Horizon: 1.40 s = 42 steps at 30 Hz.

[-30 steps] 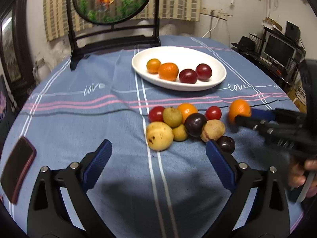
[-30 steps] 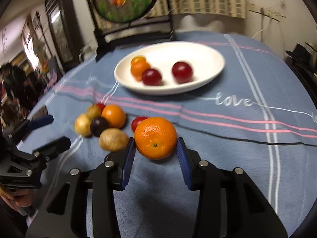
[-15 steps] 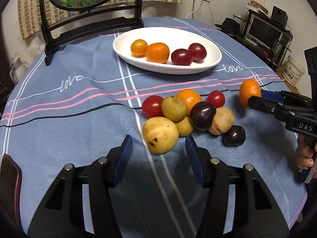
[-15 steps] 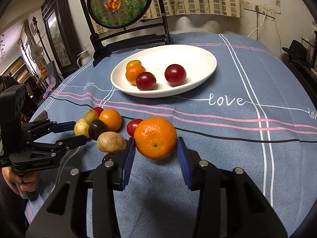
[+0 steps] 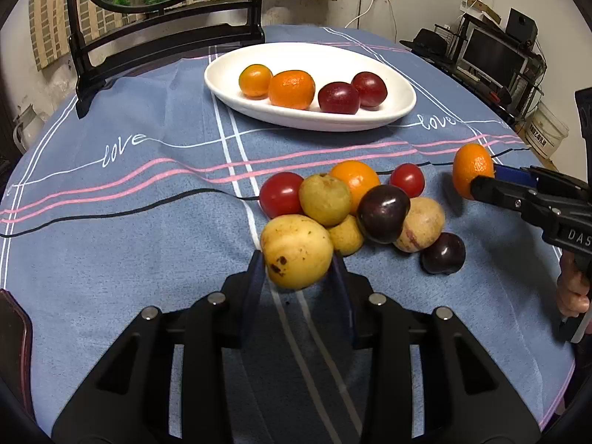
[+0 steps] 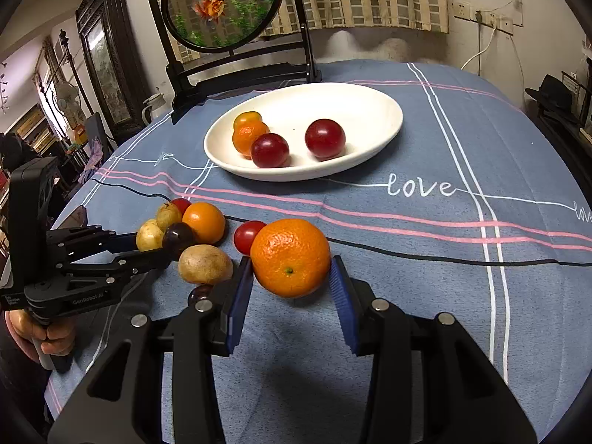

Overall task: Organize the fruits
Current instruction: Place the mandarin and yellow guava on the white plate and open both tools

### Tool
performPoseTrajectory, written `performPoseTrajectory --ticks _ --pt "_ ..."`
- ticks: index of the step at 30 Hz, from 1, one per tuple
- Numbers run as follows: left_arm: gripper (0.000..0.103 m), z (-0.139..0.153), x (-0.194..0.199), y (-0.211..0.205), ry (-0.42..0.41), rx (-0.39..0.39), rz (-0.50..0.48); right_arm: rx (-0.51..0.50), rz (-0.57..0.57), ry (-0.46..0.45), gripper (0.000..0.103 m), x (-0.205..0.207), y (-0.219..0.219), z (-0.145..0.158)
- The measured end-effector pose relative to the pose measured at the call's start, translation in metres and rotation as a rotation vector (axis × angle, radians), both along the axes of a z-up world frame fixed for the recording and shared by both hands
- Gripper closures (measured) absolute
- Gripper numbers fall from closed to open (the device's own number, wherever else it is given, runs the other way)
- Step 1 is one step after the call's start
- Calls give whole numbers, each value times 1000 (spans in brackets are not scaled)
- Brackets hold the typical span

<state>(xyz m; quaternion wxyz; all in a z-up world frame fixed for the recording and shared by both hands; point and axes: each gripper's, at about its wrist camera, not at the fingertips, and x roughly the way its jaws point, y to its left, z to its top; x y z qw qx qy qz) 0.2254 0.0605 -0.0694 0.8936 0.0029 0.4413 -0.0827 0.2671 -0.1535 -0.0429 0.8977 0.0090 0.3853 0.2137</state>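
My left gripper [image 5: 298,270] is shut on a spotted yellow fruit [image 5: 296,251] at the near edge of a pile of mixed fruit [image 5: 355,203] on the blue tablecloth. My right gripper [image 6: 292,281] is shut on an orange [image 6: 290,257] and holds it just right of the pile; that orange also shows in the left wrist view [image 5: 473,170]. A white oval plate [image 5: 399,109] farther back holds two orange fruits [image 5: 291,88] and two dark red plums [image 5: 338,98]. The plate also shows in the right wrist view [image 6: 370,111].
A round fish-picture screen on a black stand [image 6: 222,3] stands behind the plate. A dark red phone [image 5: 14,347] lies at the left near edge. A desk with a monitor [image 5: 492,55] is off the table to the right.
My left gripper has moved forward to the pile and closed from wide open onto the yellow fruit. My right gripper has kept hold of the orange, roughly in place.
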Motion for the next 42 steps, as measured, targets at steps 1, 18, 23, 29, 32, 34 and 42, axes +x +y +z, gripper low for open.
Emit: performPoseTrajectory --ticks 1,18,23,29,32,34,42 --pt "67 0 0 0 -1 2 -1 -1 -1 1 60 0 0 0" --pt "67 76 24 -1 -122 -25 -12 40 -56 -65 60 25 -17 28" --pt "67 99 106 -11 -99 -42 -11 32 -80 -110 60 76 -12 45" --pt "67 83 200 -26 -19 -23 8 25 -107 -73 60 142 -7 33" --pt "67 67 222 -30 21 6 4 -6 -89 -51 60 159 0 23" --pt "66 55 233 -32 53 10 -6 -19 -80 -44 59 166 2 19" --pt "18 64 216 -25 14 37 -1 -39 -97 -63 49 150 3 32"
